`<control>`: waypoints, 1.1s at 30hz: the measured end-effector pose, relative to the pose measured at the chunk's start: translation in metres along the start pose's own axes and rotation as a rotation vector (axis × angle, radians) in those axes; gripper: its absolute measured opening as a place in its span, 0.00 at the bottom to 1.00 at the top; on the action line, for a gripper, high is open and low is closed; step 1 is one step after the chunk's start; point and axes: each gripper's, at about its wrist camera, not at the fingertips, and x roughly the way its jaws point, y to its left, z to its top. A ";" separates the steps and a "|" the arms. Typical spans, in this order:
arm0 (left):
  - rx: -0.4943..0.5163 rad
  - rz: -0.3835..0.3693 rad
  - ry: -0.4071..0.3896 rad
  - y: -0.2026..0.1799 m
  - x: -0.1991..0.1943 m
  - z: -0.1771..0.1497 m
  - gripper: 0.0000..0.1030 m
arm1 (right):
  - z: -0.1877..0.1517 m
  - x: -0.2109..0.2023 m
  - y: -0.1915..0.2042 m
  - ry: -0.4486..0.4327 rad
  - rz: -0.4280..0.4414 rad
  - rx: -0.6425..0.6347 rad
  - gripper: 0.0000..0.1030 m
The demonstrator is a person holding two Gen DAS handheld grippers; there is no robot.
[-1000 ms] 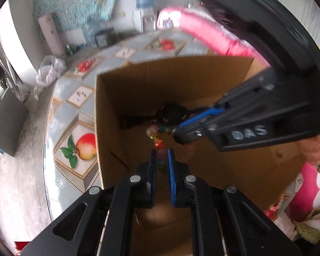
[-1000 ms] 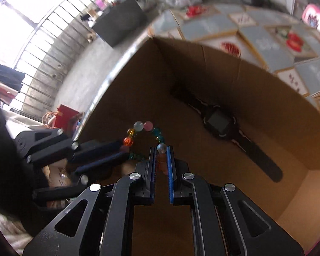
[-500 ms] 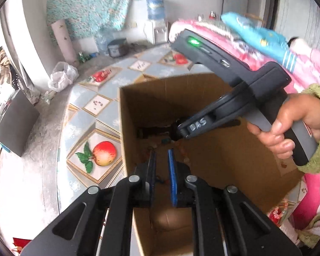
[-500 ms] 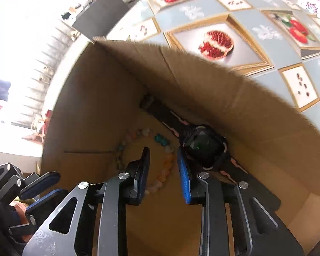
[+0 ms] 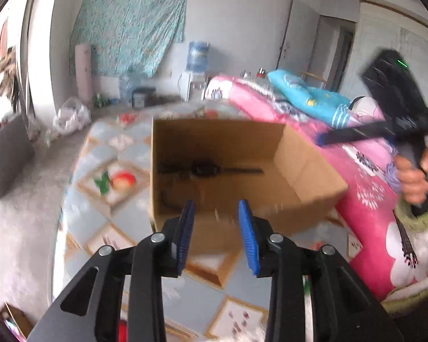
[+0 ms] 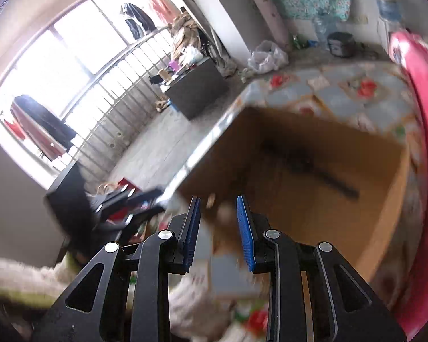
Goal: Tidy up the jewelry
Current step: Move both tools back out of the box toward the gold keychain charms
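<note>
Left hand-held gripper (image 5: pixel 216 213): parted, empty | cardboard box (image 5: pixel 305 159): black watch (image 5: pixel 205 168) inside

We see the cardboard box (image 5: pixel 219 154) on the table (image 5: pixel 100 222); a watch (image 5: pixel 205 168) lies inside it by the far wall; the bed (image 5: pixel 365 199) stands right of the box; a water dispenser (image 5: pixel 195 82) stands behind it.

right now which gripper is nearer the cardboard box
Left. The left gripper hangs just outside the cardboard box's near wall, jaws open and empty. The right gripper is lifted off beyond its right corner.
</note>
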 end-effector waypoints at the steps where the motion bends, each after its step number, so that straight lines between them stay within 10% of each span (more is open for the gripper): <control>1: -0.022 -0.001 0.021 -0.002 0.005 -0.011 0.31 | -0.016 0.000 -0.001 0.010 -0.035 0.020 0.26; 7: -0.080 -0.019 0.115 -0.013 0.035 -0.050 0.31 | -0.063 0.008 -0.032 0.016 -0.299 0.184 0.26; 15: -0.071 0.018 0.130 -0.016 0.048 -0.056 0.30 | -0.068 -0.010 -0.039 -0.097 -0.365 0.190 0.22; 25: 0.062 -0.012 0.231 -0.048 0.068 -0.080 0.31 | -0.127 0.047 -0.021 0.209 -0.489 -0.011 0.24; 33: 0.149 -0.033 0.247 -0.074 0.084 -0.086 0.31 | -0.123 0.055 -0.032 0.220 -0.550 -0.055 0.08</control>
